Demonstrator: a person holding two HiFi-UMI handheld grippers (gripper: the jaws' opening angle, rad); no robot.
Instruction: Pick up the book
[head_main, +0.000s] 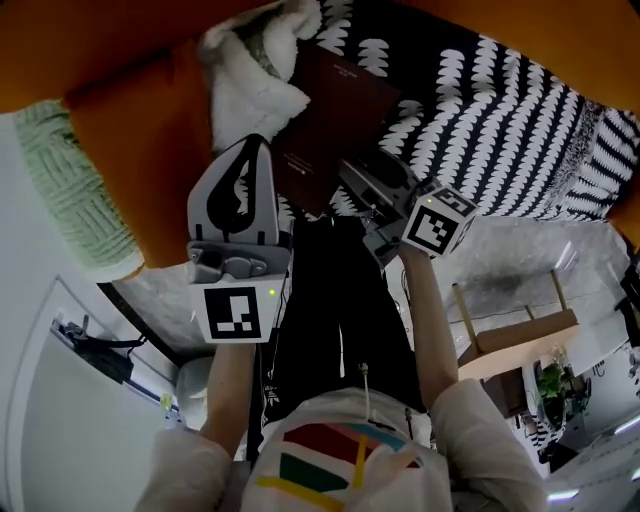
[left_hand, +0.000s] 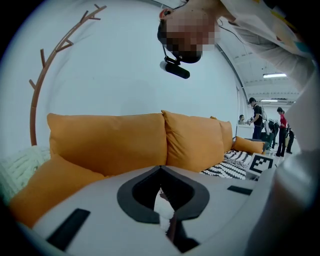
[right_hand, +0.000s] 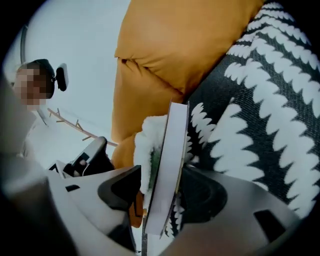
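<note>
An orange sofa (head_main: 130, 130) fills the view, with a black-and-white patterned blanket (head_main: 500, 110) over the seat and a fluffy white cushion (head_main: 250, 90) beside it. The book (head_main: 335, 110), dark brown, lies partly on the cushion and partly on the blanket, its near end caught in my right gripper (head_main: 372, 190).

In the right gripper view my two fingers sit closed on either cover, with the pale page edge standing upright between them. My left gripper (head_main: 245, 160) hovers just beside the book with its fingers drawn together on nothing.

I judge the book stiff and fairly weighty (it looks like a hardback), so it should not bend. Held by one end, though, it will want to lever downward, and the smooth cover may slide in my fingers. A deeper bite, closer to the spine, would serve better than the very edge.

Its long axis runs straight away from my right fingers towards the sofa back. The far end points at the cushions and the covers stand nearly vertical.
</note>
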